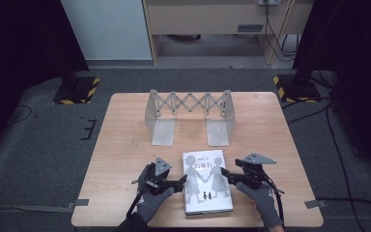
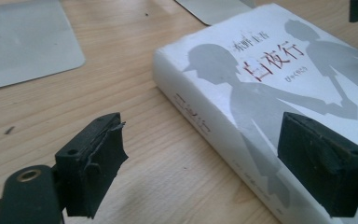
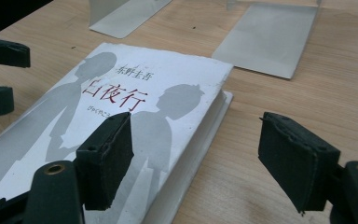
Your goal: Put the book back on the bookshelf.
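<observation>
A white book [image 1: 206, 181] with grey silhouettes and red characters on its cover lies flat near the table's front edge. My left gripper [image 1: 183, 181] is at the book's left side and is open. In the left gripper view [image 2: 205, 135], one jaw hangs over bare wood and the other over the cover [image 2: 270, 93], with the spine between them untouched. My right gripper [image 1: 224, 173] is open at the book's right side. In the right gripper view [image 3: 196, 135], one jaw is above the cover [image 3: 121, 102] and the other over the table beyond the page edge.
A metal book rack [image 1: 188, 113] with a scissor lattice and two flat base plates stands behind the book at mid-table. One base plate [image 3: 270, 37] lies close beyond the book. The wooden table [image 1: 125, 145] has bare room at the left and right.
</observation>
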Tool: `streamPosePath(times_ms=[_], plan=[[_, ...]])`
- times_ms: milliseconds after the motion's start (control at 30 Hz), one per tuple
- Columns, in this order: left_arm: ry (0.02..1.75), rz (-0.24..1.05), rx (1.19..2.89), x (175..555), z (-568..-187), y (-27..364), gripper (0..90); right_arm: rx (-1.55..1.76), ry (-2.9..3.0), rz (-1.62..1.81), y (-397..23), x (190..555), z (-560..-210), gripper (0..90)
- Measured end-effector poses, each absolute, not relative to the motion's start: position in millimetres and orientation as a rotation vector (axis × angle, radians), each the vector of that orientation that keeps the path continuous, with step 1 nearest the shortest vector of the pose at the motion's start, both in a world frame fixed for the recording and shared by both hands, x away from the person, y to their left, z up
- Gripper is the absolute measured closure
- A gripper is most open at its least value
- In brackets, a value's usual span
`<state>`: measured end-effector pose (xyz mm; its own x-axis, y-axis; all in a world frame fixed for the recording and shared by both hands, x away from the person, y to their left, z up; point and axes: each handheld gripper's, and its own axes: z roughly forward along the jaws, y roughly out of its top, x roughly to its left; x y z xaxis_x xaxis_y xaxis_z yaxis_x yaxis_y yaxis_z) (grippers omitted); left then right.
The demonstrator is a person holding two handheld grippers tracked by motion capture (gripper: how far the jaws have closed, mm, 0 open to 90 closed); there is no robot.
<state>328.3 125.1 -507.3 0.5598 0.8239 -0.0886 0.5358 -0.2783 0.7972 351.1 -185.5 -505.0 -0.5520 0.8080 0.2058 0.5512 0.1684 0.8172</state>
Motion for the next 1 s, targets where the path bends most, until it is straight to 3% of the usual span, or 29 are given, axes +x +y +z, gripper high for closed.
streamPosePath(times_ms=[600, 1000], plan=[[1.063, 0.364, 1.957, 329.5, -515.5, 107.8, 10.6, 1.294, 2.267, 1.346, -164.7, 352.5, -517.0, 27.8], [1.027, 0.286, 1.924, 334.4, -522.6, 102.4, 9.1, 1.328, 2.272, 1.391, -162.2, 359.8, -522.8, 23.1]])
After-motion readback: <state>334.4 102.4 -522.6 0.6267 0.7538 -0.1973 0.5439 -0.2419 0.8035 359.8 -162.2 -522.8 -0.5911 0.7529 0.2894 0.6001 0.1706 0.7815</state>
